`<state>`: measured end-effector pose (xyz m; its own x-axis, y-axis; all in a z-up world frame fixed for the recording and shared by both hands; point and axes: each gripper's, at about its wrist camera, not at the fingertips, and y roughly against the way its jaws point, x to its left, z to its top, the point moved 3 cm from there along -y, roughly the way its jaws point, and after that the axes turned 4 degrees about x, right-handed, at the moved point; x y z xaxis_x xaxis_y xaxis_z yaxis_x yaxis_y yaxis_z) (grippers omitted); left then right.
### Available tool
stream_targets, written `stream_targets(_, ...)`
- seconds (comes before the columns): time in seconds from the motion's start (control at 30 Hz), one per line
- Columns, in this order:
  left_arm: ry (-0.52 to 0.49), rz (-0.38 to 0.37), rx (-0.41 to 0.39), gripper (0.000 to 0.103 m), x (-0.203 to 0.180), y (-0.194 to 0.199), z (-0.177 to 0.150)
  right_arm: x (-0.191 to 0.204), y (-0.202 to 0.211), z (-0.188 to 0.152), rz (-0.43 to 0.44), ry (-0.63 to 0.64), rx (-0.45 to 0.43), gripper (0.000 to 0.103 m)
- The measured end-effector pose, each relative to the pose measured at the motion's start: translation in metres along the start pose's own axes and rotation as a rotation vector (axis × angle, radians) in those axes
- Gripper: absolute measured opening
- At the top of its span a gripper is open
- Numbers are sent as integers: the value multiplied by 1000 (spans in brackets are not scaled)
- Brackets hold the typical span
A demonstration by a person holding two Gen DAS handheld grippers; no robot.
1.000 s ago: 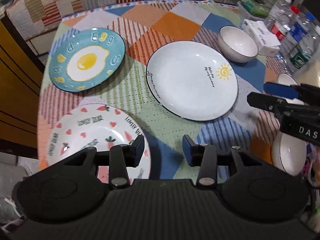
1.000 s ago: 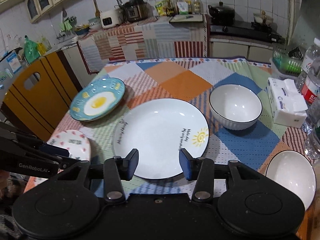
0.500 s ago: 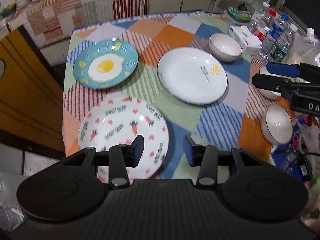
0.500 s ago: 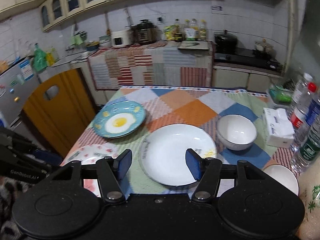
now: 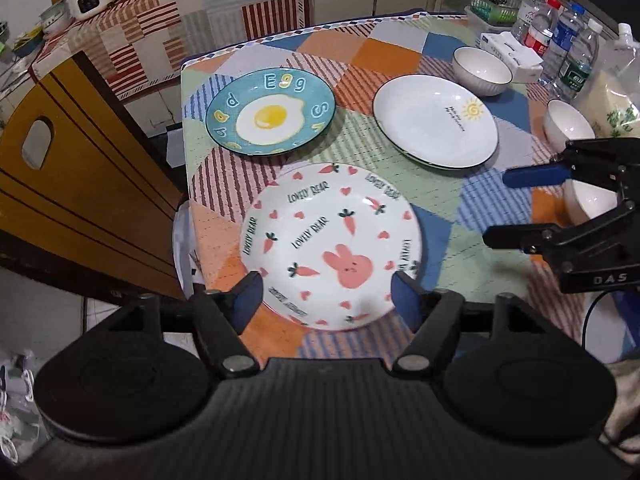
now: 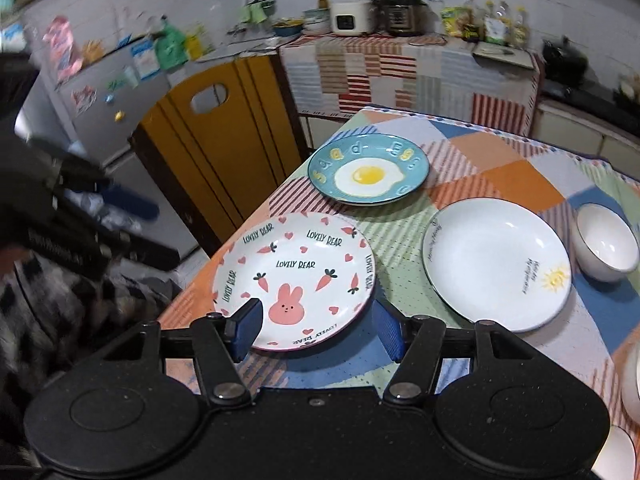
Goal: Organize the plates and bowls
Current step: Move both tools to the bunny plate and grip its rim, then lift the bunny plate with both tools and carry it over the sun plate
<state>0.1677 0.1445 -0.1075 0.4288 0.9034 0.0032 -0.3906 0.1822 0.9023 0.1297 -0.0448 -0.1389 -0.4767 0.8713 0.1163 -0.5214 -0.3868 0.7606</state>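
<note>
Both tools wide, empty, hovering at near edge of bunny plate — no grip yet.

Nearest, low centre of left wrist view: left tool, jaws just opened wide, nothing between pads, w/ bunny plate framed beyond tips on table. Same in right wrist view: right tool, jaws also opened up, empty, plate's near rim between tips but not touched. Best bet: commit one tool only, prob. left; slide lower pad under near rim, pinch rim, lift level. Glazed rim likely slick, so bite deep, no tilt. Keep other tool clear at frame right. Mid-frame: egg plate upper left, sun plate upper right, apart from each other; likely stack targets. Farther, right edge: bowls, near bottles. Mind those on carry.
</note>
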Motion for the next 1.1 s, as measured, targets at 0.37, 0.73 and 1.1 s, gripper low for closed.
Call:
stream_targets(0.37, -17, 34, -56, 80, 30, -68, -1, -6, -62, 4, -59, 129, -184, 72)
stream_targets(0.73, 142, -35, 23, 80, 52, -123, -16, -47, -124, -26, 115, -240, 13, 64)
stream_targets(1.1, 227, -51, 132, 34, 60, -151, -27, -35, -136, -39, 153, -339, 102, 31)
